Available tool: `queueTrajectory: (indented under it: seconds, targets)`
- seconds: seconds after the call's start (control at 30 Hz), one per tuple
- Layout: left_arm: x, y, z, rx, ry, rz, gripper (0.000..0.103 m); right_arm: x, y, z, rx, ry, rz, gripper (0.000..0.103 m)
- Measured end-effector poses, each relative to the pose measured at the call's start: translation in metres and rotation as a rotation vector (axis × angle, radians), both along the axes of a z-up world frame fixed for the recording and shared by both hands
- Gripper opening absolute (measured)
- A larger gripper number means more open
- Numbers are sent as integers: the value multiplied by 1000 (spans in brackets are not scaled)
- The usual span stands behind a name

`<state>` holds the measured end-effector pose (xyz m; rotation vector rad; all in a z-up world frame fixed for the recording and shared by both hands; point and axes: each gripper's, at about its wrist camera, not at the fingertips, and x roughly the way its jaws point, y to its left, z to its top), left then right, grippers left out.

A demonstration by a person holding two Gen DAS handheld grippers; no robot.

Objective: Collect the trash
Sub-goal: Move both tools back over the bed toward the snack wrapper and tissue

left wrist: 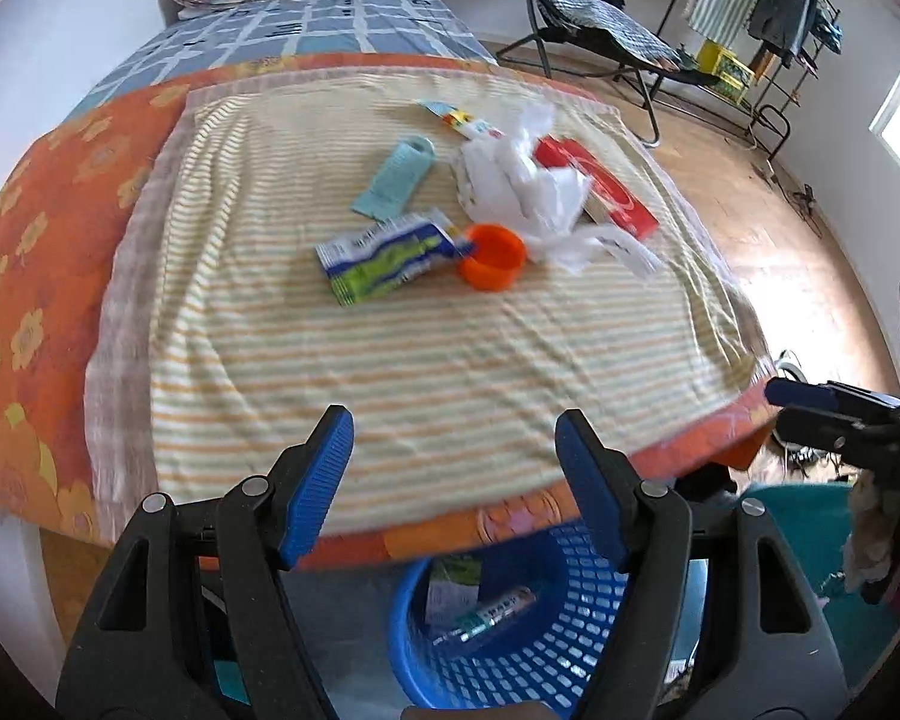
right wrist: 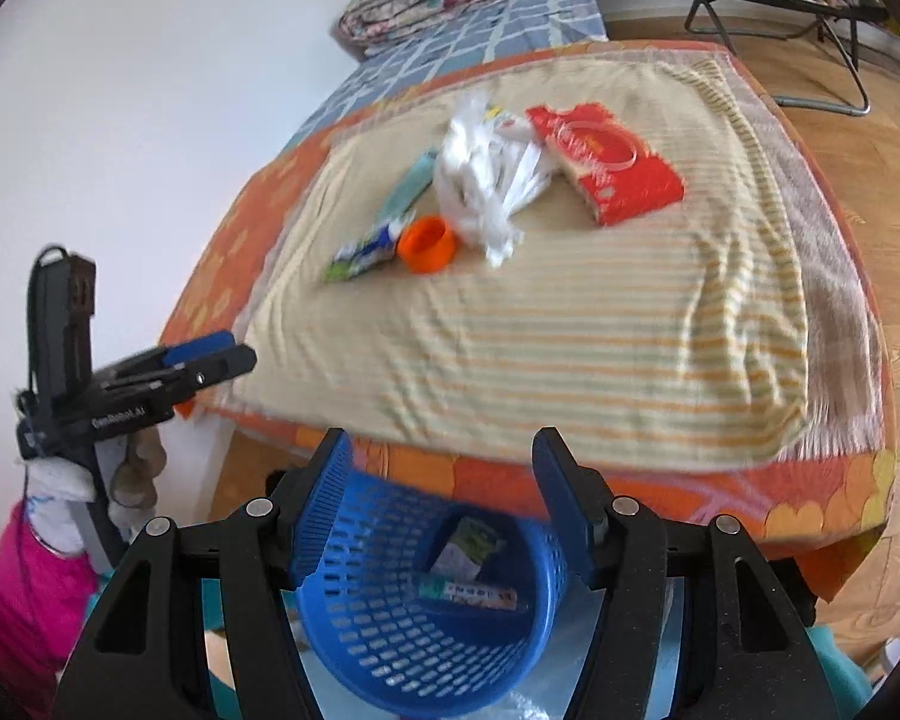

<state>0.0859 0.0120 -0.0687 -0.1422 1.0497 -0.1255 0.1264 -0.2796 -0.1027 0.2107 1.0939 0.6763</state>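
Hovering both grippers spread and empty: left gripper (left wrist: 455, 483), right gripper (right wrist: 441, 498). Trash sits mid-frame on the striped cloth (left wrist: 390, 372); I'd grab the orange cap (left wrist: 491, 255) first, then drop it into the blue basket (right wrist: 390, 648) at frame bottom.

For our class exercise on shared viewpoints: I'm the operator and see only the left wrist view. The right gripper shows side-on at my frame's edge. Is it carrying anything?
Observer: No. In the right wrist view the right gripper has its fingers apart with nothing between them, above the blue basket.
Operator: The white bag hides part of the red packet. Is anything on it?
Observer: Yes, a clear ring lies on top of it.
Operator: What holds my left gripper?
Observer: A hand in a pink sleeve.
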Motion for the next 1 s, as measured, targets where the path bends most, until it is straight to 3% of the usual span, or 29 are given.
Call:
queueTrajectory:
  seconds: [0.43,0.67,0.9,1.0]
  targets:
    - [58,6,-9,37,7,-44,72,84,22,34,50,-88,-52,62]
    - [90,3,-22,82,31,-106,72,123,54,29,88,-51,-55,62]
    - [109,-2,-40,194,38,-196,72,154,87,17,50,-51,-57,62]
    - [117,4,-49,195,55,-183,72,163,97,12,35,-52,-57,62]
